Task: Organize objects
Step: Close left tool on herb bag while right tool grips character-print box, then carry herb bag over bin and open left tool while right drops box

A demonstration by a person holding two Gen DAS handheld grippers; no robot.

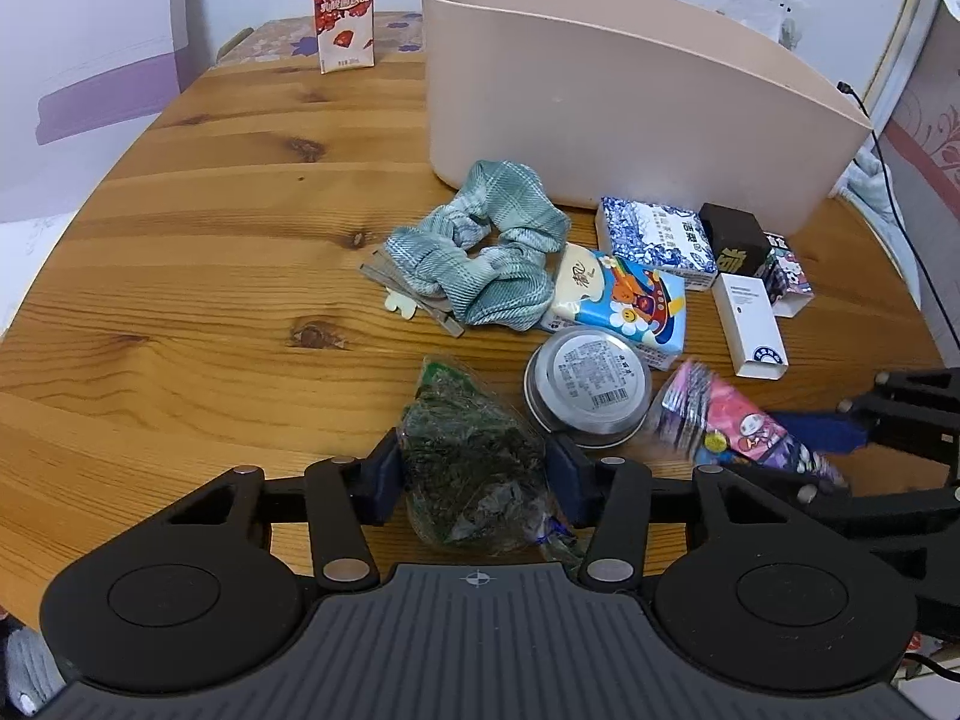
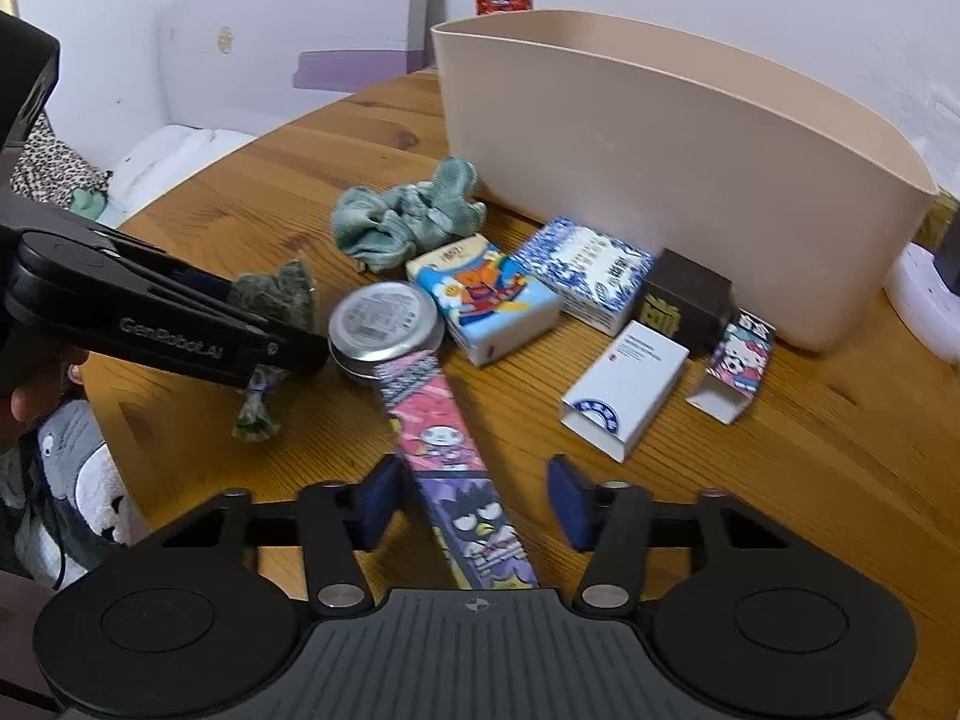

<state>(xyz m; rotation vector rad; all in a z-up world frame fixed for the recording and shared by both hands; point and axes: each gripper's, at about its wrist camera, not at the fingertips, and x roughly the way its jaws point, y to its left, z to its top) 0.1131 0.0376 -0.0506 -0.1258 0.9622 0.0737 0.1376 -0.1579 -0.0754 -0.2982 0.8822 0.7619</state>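
My left gripper is shut on a clear packet of dark green leaves, which also shows in the right wrist view. My right gripper is open, its pads on either side of a long cartoon-printed pack, not touching it. That pack also shows in the left wrist view. A beige bin stands at the back of the wooden table. A round tin, a teal scrunchie and a cartoon tissue pack lie in front of the bin.
A blue-white box, a black box, a white box and a Hello Kitty box lie by the bin's right end. A red milk carton stands at the table's far edge. A white power strip lies at the right.
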